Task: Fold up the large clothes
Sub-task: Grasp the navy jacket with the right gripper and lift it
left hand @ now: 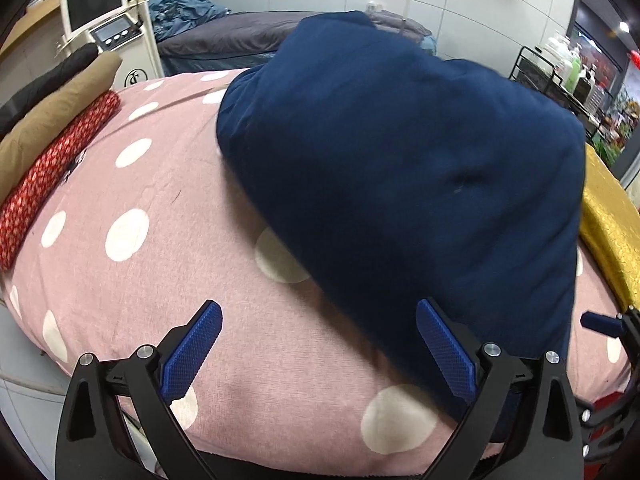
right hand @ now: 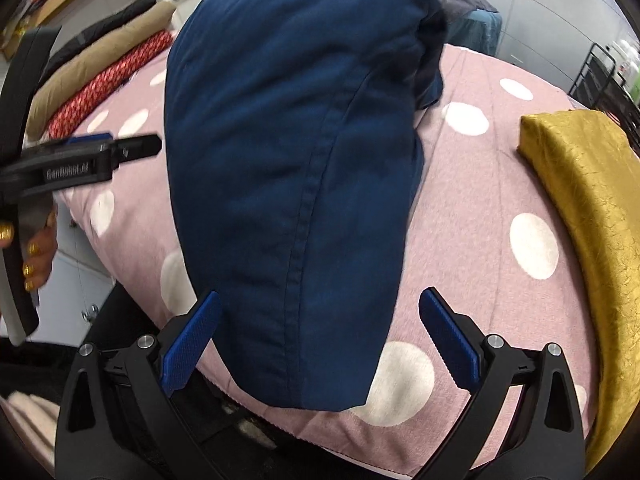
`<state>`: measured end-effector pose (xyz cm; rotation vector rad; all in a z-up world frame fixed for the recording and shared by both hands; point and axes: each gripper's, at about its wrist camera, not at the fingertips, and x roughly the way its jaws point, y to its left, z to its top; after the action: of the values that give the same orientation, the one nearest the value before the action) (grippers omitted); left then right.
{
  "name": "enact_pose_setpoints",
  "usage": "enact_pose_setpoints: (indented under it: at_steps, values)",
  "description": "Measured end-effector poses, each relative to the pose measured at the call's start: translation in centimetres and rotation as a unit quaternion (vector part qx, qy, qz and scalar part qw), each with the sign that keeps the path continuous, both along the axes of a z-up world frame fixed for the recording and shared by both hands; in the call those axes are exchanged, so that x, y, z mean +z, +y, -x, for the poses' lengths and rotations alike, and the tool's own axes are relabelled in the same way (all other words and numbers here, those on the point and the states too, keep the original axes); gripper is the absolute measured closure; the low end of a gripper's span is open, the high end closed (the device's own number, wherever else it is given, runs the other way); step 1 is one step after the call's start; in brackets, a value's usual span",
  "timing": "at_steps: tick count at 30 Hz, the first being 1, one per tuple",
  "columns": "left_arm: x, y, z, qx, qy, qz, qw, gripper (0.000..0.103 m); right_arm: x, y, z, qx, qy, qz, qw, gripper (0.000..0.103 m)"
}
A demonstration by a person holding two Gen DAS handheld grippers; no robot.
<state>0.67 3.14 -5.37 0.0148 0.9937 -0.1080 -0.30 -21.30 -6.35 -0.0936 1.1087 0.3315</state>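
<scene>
A dark navy garment [left hand: 400, 168] lies folded in a long bundle on the pink polka-dot bed cover [left hand: 140, 280]. It also shows in the right wrist view [right hand: 296, 184], with a stitched seam running down it. My left gripper [left hand: 320, 320] is open and empty, its right finger at the garment's near edge. My right gripper [right hand: 320, 312] is open over the garment's near end and holds nothing. The left gripper also shows at the left edge of the right wrist view [right hand: 92, 156].
Folded red patterned [left hand: 48, 176], tan [left hand: 52, 120] and black clothes lie along the cover's left edge. A folded gold cloth [right hand: 592, 216] lies on the right. A black rack with bottles [left hand: 568, 76] stands beyond the bed, a white machine [left hand: 104, 20] at back left.
</scene>
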Motion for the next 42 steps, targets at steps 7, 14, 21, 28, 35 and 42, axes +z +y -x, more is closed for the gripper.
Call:
enact_pose_setpoints:
  at_steps: [7,14,21,28,35,42]
  values:
    - [-1.7,0.8,0.2,0.004,0.014,0.0,0.9999,0.007,-2.9,3.4,0.3,0.052,0.002,0.054,0.997,0.006]
    - [-1.6,1.8,0.2,0.013,0.003,0.008,0.9999,0.008,-3.2,5.5,0.4,0.075,-0.023,0.07,0.994,0.04]
    - [-1.0,4.3,0.5,0.038,-0.025,0.01,0.9989,0.007,0.4,3.4,-1.0,0.09,0.019,-0.098,0.991,0.071]
    - [0.2,6.7,1.7,0.061,-0.061,0.031,0.9958,0.007,7.8,4.2,-7.1,0.141,0.01,-0.262,0.955,0.076]
    - [2.2,6.5,4.0,0.081,-0.134,0.087,0.9837,0.007,16.9,7.1,-16.9,0.16,-0.035,-0.357,0.92,0.077]
    - [3.7,0.9,2.1,0.021,-0.162,0.128,0.9783,0.006,15.7,14.2,-23.8,0.184,0.085,-0.401,0.893,0.077]
